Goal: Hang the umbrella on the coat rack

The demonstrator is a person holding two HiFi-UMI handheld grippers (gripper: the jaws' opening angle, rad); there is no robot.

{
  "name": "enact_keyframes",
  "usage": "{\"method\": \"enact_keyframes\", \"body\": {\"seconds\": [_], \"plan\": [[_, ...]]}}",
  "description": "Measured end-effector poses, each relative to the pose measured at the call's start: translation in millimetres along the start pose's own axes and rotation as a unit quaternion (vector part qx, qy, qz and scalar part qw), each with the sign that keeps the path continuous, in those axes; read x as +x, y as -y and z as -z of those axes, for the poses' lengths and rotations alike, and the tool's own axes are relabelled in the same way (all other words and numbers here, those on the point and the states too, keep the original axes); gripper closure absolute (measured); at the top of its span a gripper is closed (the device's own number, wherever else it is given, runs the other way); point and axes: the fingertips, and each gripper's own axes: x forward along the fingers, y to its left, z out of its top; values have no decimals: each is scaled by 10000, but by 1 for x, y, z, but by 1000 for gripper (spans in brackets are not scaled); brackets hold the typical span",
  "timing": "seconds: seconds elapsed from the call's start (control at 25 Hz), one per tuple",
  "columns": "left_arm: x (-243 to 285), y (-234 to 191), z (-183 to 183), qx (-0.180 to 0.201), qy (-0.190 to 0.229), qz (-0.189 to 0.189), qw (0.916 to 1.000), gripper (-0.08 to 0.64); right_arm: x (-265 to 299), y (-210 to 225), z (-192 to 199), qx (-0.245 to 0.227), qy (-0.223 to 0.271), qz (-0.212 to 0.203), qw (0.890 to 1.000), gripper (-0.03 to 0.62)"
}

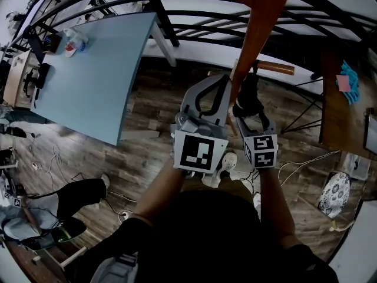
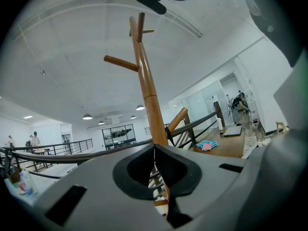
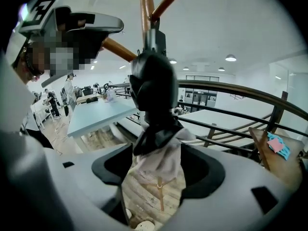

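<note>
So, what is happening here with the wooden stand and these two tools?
A person works at a wooden coat rack with a hand-held gripper in each hand. The folded umbrella seems to hang on the rack already. The right hand-held gripper stands open around it, not pressing it. The left hand-held gripper is shut and empty.

Head view looks down; all share coat rack [image 1: 259, 34].

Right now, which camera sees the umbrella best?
The right gripper view: the umbrella fills its middle, in front of the coat rack, between open jaws. The head view shows only a dark bundle of it. The left gripper view shows no clear umbrella.
</note>
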Motion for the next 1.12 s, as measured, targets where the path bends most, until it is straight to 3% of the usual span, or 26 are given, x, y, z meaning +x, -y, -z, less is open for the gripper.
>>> {"method": "enact_keyframes", "body": {"seconds": [0.76, 1.12], "plan": [[0, 2, 4, -20, -31, 17, 10000, 546, -6, 5, -6, -105, 176, 125, 9997, 291], [1, 3, 3, -5, -23, 26, 10000, 546, -14, 8, -26, -86, 519, 107, 9986, 291]]}}
